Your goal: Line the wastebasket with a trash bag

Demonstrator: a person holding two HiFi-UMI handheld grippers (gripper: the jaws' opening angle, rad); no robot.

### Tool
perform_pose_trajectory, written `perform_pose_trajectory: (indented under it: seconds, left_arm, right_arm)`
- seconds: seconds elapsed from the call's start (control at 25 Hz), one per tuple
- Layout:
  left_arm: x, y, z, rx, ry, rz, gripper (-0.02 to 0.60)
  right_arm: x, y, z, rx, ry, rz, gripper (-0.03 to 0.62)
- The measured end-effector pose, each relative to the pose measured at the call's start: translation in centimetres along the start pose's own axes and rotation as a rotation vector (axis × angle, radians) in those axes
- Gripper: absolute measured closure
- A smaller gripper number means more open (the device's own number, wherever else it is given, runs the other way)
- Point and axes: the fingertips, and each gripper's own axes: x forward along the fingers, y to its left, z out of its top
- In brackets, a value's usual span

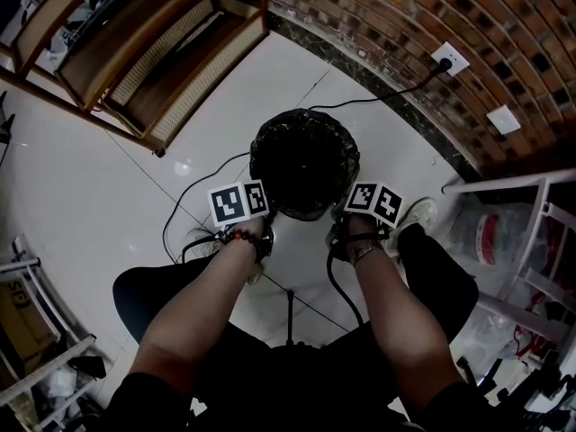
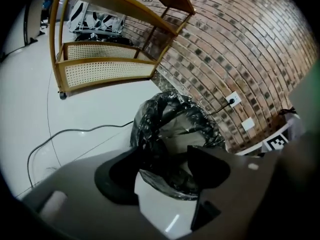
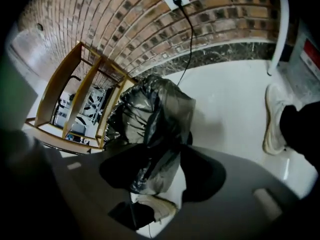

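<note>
Left gripper (image 2: 165, 168): jaws stood wide apart, straddling the near rim of the trash bag (image 2: 172, 116). Pads weren't clearly pressing the film, so nothing was held. Right gripper (image 3: 162, 170) was also open, with a hanging fold of black film in the gap. The film brushed the pads but wasn't pinched as far as could be seen. Both pointed steeply down at the near side of the wastebasket (image 1: 304, 162), one at each side of its rim. Bag sat in the basket, mouth open, film draped over the rim and crumpled down the outside. Basket stood on white tile floor (image 1: 108, 169) near the brick wall (image 1: 405, 16), wooden shelf (image 1: 144, 52) well apart. Step was likely fitting the bag edge round the rim. Next move called for closing on the loose film on both sides and pulling down evenly without tipping the basket.
</note>
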Motion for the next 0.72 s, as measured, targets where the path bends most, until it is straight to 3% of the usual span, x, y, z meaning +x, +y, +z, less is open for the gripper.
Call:
perform_pose_trajectory:
  seconds: [0.12,0.36,0.44,0.48,0.6,0.72]
  left_arm:
    - [0.5,0.7,-0.1,-0.002,0.007,0.021,0.313]
    - [0.8,1.5,-0.3,0.018,0.015,0.054,0.404]
    - [0.8,1.4,-0.2,0.028,0.008,0.051,0.405]
    - [0.7,1.3,-0.1,0.036,0.002,0.046,0.402]
    - [0.1,1.0,0.5,0.056,-0.019,0.045,0.287]
    - [-1.3,0.9,1.2,0.070,-0.049,0.057,0.242]
  right_arm:
    - [0.5,-0.3,0.0,0.015,-0.002,-0.001,0.430]
    - [0.8,0.1,0.2,0.013,-0.012,0.000,0.485]
    - [0.7,0.1,0.4,0.008,-0.028,-0.008,0.485]
    - [0.5,0.1,0.5,0.006,-0.036,-0.011,0.476]
    - [-0.3,0.1,0.6,0.010,-0.054,-0.009,0.358]
    - [-1.9,0.2,0.8,0.006,-0.076,-0.009,0.324]
